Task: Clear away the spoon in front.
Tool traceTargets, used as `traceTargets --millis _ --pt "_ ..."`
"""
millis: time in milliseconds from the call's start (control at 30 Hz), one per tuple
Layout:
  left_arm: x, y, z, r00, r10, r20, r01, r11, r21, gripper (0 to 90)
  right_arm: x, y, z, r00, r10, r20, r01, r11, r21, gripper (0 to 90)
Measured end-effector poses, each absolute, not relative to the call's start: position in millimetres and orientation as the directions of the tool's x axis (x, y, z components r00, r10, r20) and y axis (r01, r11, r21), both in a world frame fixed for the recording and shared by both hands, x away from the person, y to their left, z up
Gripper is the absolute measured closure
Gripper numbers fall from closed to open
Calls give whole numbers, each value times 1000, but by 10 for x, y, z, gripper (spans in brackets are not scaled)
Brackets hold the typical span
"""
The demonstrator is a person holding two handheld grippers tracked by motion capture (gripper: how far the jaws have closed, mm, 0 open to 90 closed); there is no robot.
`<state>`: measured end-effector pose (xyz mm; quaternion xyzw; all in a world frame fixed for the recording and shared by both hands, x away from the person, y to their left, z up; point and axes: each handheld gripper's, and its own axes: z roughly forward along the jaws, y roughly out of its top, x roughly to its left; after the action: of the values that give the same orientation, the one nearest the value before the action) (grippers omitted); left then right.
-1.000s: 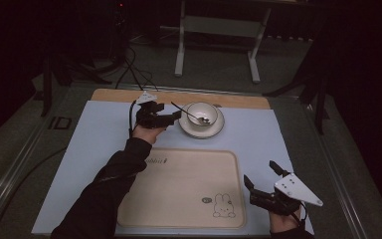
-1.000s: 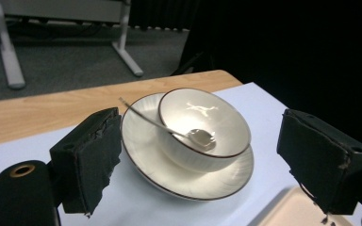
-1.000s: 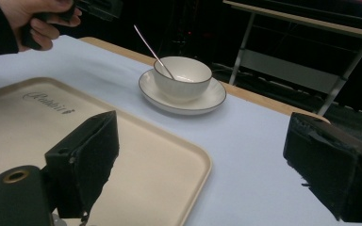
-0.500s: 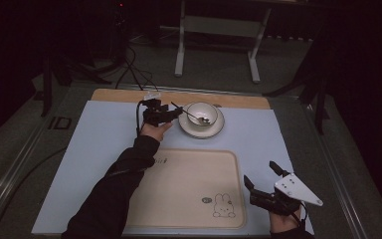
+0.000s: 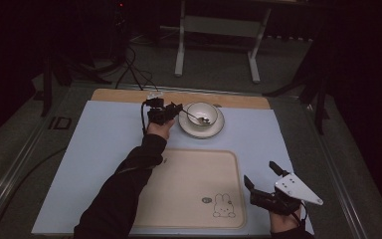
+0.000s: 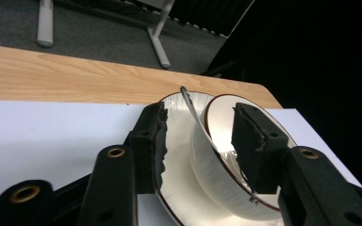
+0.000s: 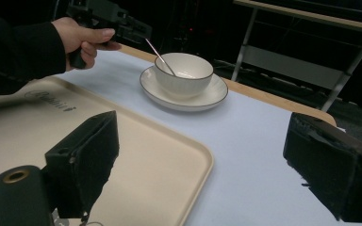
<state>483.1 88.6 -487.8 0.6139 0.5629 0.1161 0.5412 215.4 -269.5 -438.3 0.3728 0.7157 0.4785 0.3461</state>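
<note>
Spoon leans in the bowl near the surface's far edge, handle angled up toward the left gripper. That gripper's open, jaws either side of the handle, holding nothing. Right gripper sits wide open and empty at the near right corner.

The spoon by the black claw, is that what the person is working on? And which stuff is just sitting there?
In the job:
left gripper, jaws open around the spoon handle
spoon, leaning in the bowl
bowl
saucer under the bowl

Just lying about:
tray with a rabbit drawing
right gripper, open, holding nothing
</note>
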Motion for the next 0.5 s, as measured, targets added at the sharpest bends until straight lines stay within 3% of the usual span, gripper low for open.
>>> traceTargets --millis 500 --pt "4848 795 -4883 304 817 -490 531 282 799 776 2158 -2705 -4387 -484 864 -134 205 261 943 110"
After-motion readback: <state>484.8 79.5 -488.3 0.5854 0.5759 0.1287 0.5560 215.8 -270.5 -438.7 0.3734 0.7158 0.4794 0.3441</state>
